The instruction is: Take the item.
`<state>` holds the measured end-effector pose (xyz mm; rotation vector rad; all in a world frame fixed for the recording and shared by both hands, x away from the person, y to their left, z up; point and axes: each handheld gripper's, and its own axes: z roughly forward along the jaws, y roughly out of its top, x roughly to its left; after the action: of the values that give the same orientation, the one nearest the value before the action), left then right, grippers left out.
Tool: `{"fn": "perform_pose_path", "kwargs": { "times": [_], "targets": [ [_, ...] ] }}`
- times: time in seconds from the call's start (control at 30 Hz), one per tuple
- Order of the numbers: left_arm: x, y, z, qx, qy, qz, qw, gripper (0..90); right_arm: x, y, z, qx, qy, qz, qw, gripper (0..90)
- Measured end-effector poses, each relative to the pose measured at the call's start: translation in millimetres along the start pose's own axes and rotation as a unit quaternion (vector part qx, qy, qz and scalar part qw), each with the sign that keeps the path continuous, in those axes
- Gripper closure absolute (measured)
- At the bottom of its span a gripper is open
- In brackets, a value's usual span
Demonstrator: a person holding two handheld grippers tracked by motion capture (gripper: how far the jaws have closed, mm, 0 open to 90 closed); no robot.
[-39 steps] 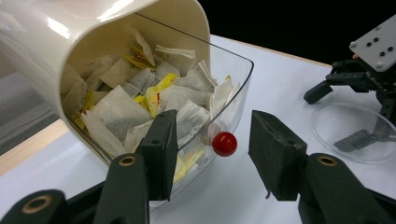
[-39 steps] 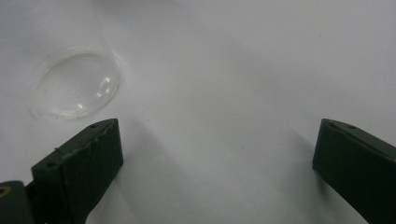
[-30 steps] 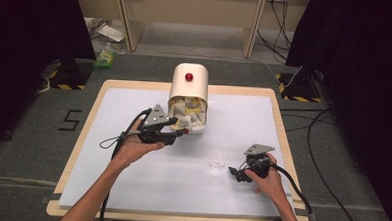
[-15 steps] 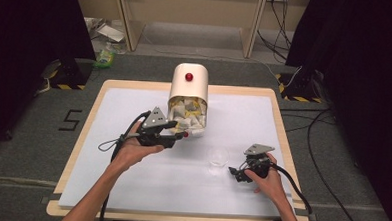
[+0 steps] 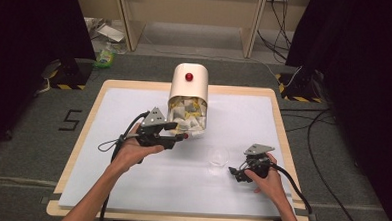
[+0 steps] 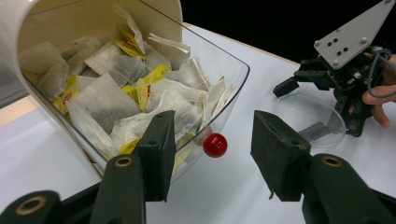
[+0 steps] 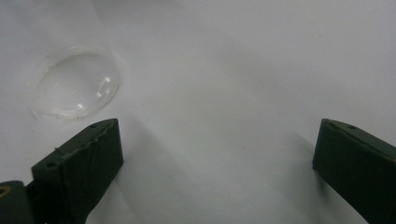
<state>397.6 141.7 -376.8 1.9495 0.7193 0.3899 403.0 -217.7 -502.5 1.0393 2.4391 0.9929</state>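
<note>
A cream dispenser [image 5: 189, 82] stands at the table's far middle, its clear front bin [image 6: 224, 88] tilted out and full of tea bags [image 6: 135, 93]. A small red knob [image 6: 215, 145] sits on the bin's front. My left gripper [image 6: 212, 128] is open, its jaws standing either side of the knob without touching it; in the high view the left gripper [image 5: 179, 133] is at the bin's front edge. A clear glass cup [image 5: 217, 156] stands right of centre. My right gripper [image 5: 235, 173] rests open just right of the cup [image 7: 74, 81], with nothing between its jaws.
The white table top [image 5: 130, 187] has bare room at the front and left. A cable [image 5: 113, 146] trails from the left gripper towards the person. The right hand's gripper [image 6: 343, 65] shows beyond the cup [image 6: 306, 116] in the left gripper view.
The left gripper has edged slightly back towards the person, staying at the bin's red knob. The right gripper and cup have not moved.
</note>
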Motion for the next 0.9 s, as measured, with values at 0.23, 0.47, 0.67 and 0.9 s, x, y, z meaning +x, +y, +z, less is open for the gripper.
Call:
{"fn": "perform_pose_path", "kwargs": {
  "times": [0.23, 0.47, 0.67, 0.9],
  "targets": [
    [-4.5, -0.2, -0.4, 0.008, 0.004, 0.006, 0.9999, 46.8, -0.1, 0.0, 0.0, 0.000, 0.000, 0.000, 1.0000, 2.1],
    [-6.7, -1.7, -1.1, 0.007, 0.004, 0.009, 0.9999, 45.7, -0.1, 0.0, 0.0, 0.000, 0.000, -0.001, 1.0000, 2.2],
    [-3.9, 2.0, -4.8, -0.008, 0.001, -0.001, 1.0000, 44.7, -0.1, 0.0, 0.0, 0.000, 0.000, 0.000, 1.0000, 2.1],
    [6.9, 13.6, -9.1, -0.024, 0.011, -0.014, 0.9996, 44.9, 0.1, 0.0, 0.0, 0.000, 0.000, 0.000, 1.0000, 2.2]
  ]
}}
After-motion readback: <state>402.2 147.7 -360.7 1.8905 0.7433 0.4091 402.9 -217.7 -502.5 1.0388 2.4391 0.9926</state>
